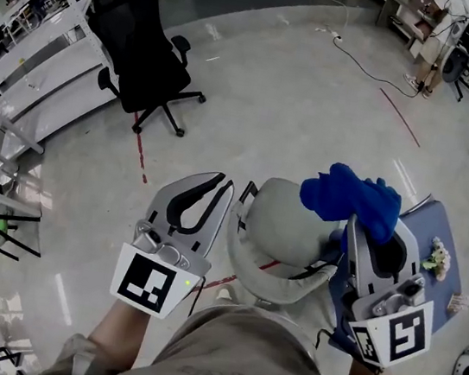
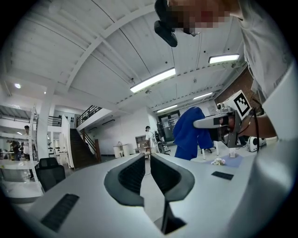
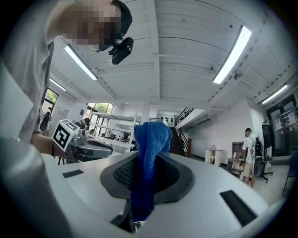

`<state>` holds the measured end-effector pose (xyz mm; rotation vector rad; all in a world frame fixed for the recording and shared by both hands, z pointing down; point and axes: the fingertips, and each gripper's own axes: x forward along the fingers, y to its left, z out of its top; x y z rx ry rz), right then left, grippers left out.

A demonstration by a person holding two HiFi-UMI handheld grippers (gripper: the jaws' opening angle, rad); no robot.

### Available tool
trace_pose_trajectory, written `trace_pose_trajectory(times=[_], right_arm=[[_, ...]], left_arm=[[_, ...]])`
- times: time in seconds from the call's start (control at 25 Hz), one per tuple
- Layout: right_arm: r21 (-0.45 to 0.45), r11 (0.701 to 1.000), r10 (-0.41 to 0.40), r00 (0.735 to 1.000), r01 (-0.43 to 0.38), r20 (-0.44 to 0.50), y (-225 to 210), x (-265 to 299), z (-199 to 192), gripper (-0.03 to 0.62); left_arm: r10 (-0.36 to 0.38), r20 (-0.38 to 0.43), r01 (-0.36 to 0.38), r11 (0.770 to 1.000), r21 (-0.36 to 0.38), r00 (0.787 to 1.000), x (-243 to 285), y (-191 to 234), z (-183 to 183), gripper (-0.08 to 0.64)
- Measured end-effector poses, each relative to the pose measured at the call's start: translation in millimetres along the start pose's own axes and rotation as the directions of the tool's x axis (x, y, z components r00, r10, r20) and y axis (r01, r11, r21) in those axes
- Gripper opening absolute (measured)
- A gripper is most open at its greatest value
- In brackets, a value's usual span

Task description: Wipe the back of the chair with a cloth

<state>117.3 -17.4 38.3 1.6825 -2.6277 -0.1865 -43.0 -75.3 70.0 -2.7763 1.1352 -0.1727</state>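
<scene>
While the light-grey curved chair back (image 1: 284, 233) sits between my two tools, I judge this as the approach before wiping: the right gripper (image 1: 358, 236) is clenched on the bunched blue terry cloth (image 1: 351, 195), and the left gripper (image 1: 222, 185) is closed on nothing. Next I need to press the cloth onto that grey shell and sweep across it. Around us lies a pale polished concrete floor (image 1: 274, 101), with a black wheeled office chair (image 1: 139, 37) well apart beside white workbenches (image 1: 49, 85).
</scene>
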Motion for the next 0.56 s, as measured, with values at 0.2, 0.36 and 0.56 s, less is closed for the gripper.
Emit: trace_pose_trajectory(times=[0.2, 0.36, 0.56], right_arm=[[-0.013, 1.000, 0.003, 1.000, -0.003, -0.007, 0.9, 0.6, 1.9, 0.077], [-0.011, 1.000, 0.003, 1.000, -0.003, -0.018, 0.4, 0.6, 0.5, 0.077], [-0.011, 1.000, -0.001, 1.000, 0.001, -0.027, 1.0, 1.8, -0.7, 0.077]], left_arm=[[-0.004, 0.000, 0.004, 1.000, -0.019, 1.000, 0.2, -0.7, 4.3, 0.048], [-0.007, -0.001, 0.007, 1.000, -0.017, 1.000, 1.7, -0.7, 6.4, 0.048], [-0.012, 0.000, 0.012, 1.000, -0.023, 1.000, 1.3, 0.5, 7.8, 0.048]])
